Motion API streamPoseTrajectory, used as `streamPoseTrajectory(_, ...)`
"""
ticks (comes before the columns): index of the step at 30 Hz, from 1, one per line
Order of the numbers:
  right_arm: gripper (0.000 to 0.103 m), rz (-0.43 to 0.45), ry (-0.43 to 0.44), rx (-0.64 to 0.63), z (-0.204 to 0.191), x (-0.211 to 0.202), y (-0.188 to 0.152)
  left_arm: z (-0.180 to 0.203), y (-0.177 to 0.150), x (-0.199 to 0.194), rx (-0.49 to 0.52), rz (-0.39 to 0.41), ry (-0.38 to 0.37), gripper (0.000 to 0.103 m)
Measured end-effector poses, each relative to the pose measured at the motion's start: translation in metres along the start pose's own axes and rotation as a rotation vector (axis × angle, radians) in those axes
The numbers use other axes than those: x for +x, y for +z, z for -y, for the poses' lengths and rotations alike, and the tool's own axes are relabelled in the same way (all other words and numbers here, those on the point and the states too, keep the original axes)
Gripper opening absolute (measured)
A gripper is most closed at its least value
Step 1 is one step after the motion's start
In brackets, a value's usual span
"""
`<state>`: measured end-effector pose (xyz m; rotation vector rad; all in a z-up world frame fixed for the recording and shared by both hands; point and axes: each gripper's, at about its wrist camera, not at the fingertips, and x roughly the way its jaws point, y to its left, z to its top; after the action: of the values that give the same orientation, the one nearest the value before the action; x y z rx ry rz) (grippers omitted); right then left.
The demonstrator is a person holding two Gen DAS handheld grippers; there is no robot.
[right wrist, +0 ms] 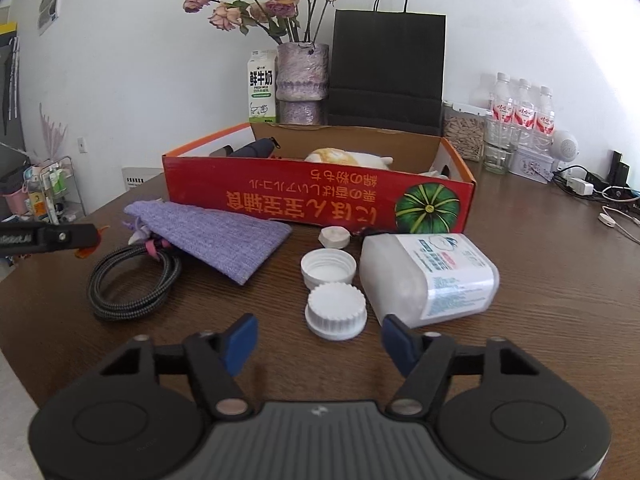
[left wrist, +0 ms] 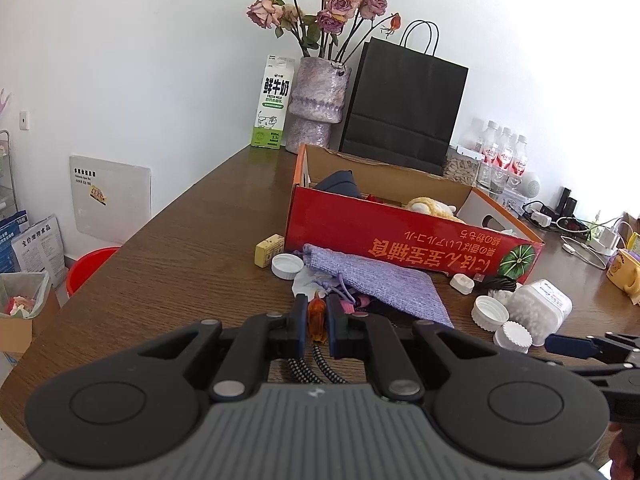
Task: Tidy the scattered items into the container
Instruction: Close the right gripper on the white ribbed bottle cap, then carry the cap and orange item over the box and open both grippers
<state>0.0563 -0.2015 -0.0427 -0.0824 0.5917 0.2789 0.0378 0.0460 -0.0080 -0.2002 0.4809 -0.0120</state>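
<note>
My left gripper (left wrist: 317, 305) is shut on a small orange translucent item (left wrist: 317, 322), just above a braided cable coil (right wrist: 132, 280) and in front of a purple knit pouch (left wrist: 380, 284). The red cardboard box (right wrist: 320, 200) stands behind them, with a yellow plush and a dark pouch inside. My right gripper (right wrist: 320, 340) is open. A ribbed white cap (right wrist: 336, 316) lies on the table just ahead, in line with the gap between its blue pads, untouched. Beside it are an upturned white cap (right wrist: 328, 268) and a white plastic bottle (right wrist: 428, 276) on its side.
A small yellow box (left wrist: 269, 250) and another white cap (left wrist: 287, 266) lie left of the red box. A black paper bag (right wrist: 388, 72), a vase of roses (right wrist: 302, 84) and a milk carton (right wrist: 262, 88) stand behind. Water bottles (right wrist: 524, 116) and chargers fill the right side.
</note>
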Motion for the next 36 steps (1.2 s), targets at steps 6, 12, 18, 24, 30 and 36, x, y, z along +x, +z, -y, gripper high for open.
streamPoseTrajectory(6, 0.054, -0.03, -0.038, -0.003, -0.003, 0.025, 0.01, -0.005, -0.001, 0.001, -0.009, -0.002, -0.002, 0.01)
streamPoseTrajectory(12, 0.039, -0.025, -0.041, 0.002, -0.003, 0.033, 0.011, -0.008, -0.001, 0.003, -0.013, 0.0, -0.012, 0.01)
streamPoseTrajectory(18, 0.039, 0.022, -0.032, 0.0, -0.002, 0.023, 0.013, -0.004, 0.003, 0.0, -0.007, 0.014, -0.022, 0.01)
streamPoseTrajectory(24, 0.039, 0.086, -0.019, -0.004, -0.002, 0.012, 0.025, 0.007, 0.017, -0.002, 0.018, 0.062, -0.042, 0.01)
streamPoseTrajectory(30, 0.039, 0.169, -0.02, -0.004, 0.0, 0.006, 0.05, 0.026, 0.041, 0.002, 0.041, 0.128, -0.076, 0.01)
streamPoseTrajectory(36, 0.039, 0.247, -0.016, 0.002, 0.005, 0.009, 0.08, 0.046, 0.07, 0.016, 0.047, 0.182, -0.102, 0.01)
